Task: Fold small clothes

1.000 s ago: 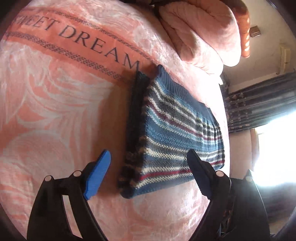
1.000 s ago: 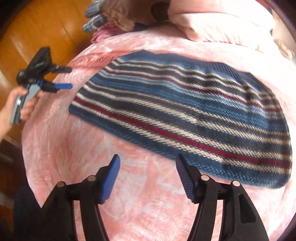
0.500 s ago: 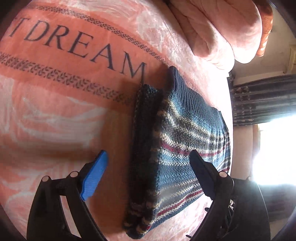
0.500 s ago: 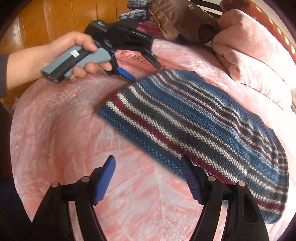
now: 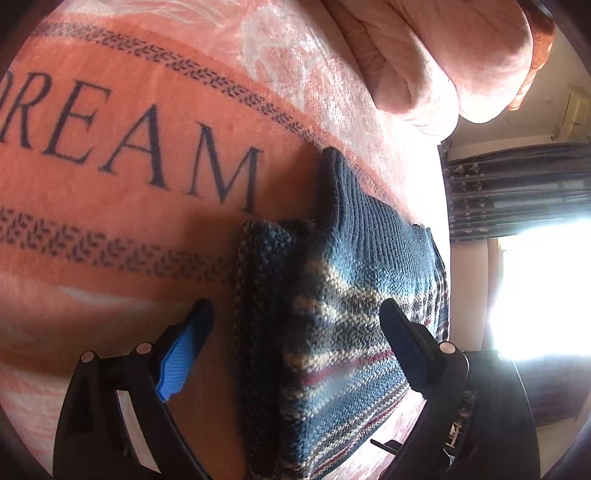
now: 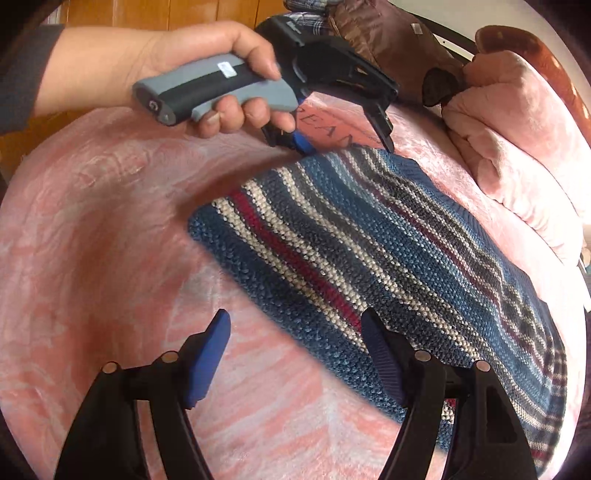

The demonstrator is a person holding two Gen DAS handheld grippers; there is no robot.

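A blue knit sweater (image 5: 343,314) with cream, red and grey stripes lies folded flat on the pink blanket (image 5: 110,92). My left gripper (image 5: 295,317) is open and straddles the sweater's thick folded end, one finger on each side. In the right wrist view the same sweater (image 6: 369,251) stretches from the centre to the lower right. A hand (image 6: 207,74) holds the left gripper (image 6: 345,147) low at the sweater's far corner. My right gripper (image 6: 295,325) is open at the near long edge, its right finger over the knit and its left finger over the blanket (image 6: 92,240).
A folded pink quilt (image 5: 443,55) sits beyond the sweater, also the quilt (image 6: 517,147) at the right. A brown garment (image 6: 388,37) and plaid cloth lie at the blanket's far end. Dark curtains (image 5: 517,192) and a bright window stand to the right. Wooden floor (image 6: 147,11) lies past the bed.
Both grippers have closed in on the sweater. The left one came down over its folded end; the right one moved up to the near edge. Both stayed open.
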